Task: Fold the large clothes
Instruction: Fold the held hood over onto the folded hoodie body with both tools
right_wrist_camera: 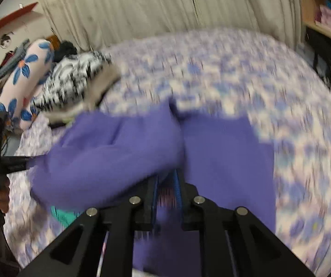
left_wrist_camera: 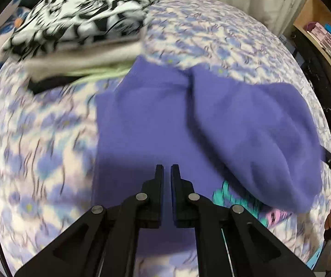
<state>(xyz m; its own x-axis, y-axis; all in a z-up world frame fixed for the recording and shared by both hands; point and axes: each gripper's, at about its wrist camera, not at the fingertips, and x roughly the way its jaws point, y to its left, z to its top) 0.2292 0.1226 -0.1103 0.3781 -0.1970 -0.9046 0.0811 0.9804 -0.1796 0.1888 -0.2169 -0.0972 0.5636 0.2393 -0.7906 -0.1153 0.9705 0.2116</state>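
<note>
1. Across the floral bedsheet (left_wrist_camera: 38, 161) lies the purple garment (left_wrist_camera: 142, 120), spread from the centre toward 6 o'clock in both wrist views.
2. One part of the purple garment is folded over and bulges toward 4 o'clock in the left wrist view.
3. Left gripper (left_wrist_camera: 167, 169) has its jaws nearly together, nothing visible between the tips, hovering over the purple cloth.
4. Right gripper (right_wrist_camera: 166, 177) has its jaws narrow; purple cloth covers the tips, and whether they pinch it I cannot tell.
5. At 10 o'clock sits a stack of folded clothes (left_wrist_camera: 80, 16), topped by a black-and-white print.
6. Everything is blurred.
</note>
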